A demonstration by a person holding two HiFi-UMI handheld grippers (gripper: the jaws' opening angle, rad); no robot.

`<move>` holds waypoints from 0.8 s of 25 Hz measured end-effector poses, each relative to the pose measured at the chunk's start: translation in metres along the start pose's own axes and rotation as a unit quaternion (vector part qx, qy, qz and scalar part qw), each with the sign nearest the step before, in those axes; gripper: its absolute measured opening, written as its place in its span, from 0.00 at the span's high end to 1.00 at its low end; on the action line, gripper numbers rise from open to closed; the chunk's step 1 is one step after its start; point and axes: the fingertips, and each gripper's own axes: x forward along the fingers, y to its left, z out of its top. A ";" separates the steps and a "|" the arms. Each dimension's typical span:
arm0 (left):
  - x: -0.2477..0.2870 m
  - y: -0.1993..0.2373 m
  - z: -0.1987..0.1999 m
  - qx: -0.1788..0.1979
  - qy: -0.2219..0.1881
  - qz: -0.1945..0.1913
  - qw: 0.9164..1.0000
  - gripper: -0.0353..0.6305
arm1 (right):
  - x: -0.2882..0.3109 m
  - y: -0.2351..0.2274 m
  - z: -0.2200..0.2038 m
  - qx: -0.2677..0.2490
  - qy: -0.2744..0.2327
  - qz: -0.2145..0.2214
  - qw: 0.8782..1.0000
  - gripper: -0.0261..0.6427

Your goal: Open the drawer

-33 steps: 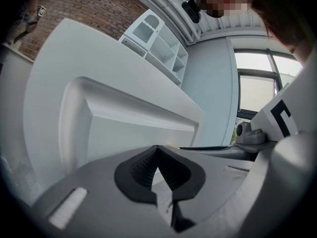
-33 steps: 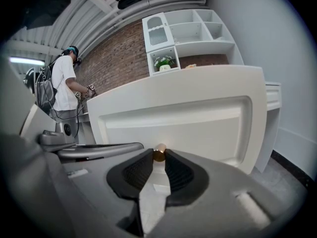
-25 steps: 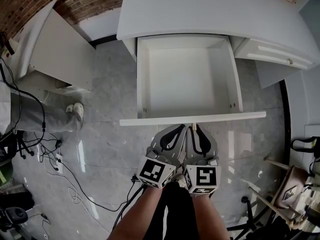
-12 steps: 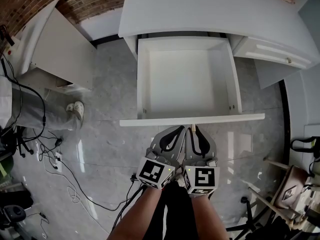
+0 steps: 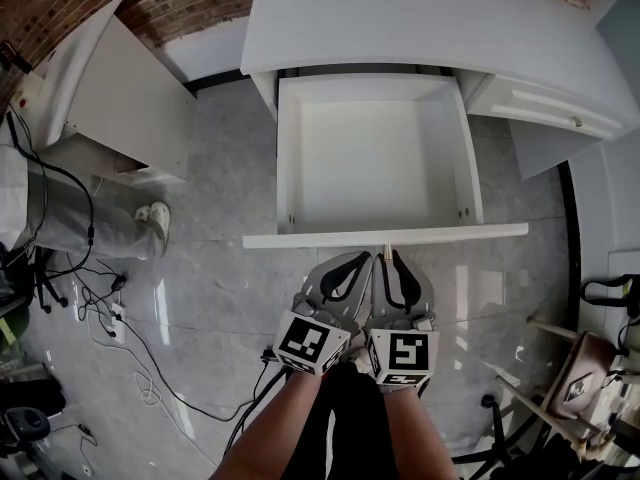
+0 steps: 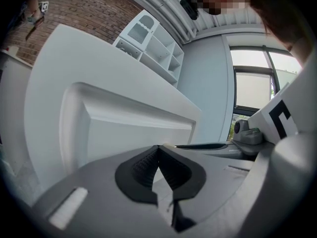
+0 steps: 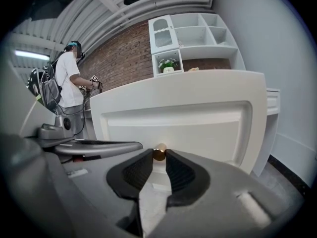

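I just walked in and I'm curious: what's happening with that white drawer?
A person holds a gripper in each hand. The white drawer is already pulled out and looks empty. The right gripper has the brass knob between its jaws, which are opening. The left gripper sits beside it, shut and empty.

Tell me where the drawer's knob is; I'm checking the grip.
Right gripper view, centre: the brass knob sits low on the drawer front, between the tips of the right tool, its jaws opening.
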 end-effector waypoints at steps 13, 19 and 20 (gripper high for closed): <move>-0.027 -0.019 0.034 -0.025 -0.018 -0.021 0.999 0.95 | -0.052 -0.002 0.034 -0.028 -0.033 0.032 0.999 0.95; -0.040 -0.024 0.079 -0.022 -0.051 -0.019 0.998 0.94 | -0.072 0.000 0.075 -0.033 -0.066 0.043 0.996 0.96; -0.043 -0.025 0.085 -0.020 -0.054 -0.018 0.998 0.95 | -0.076 0.001 0.082 -0.035 -0.069 0.046 0.996 0.96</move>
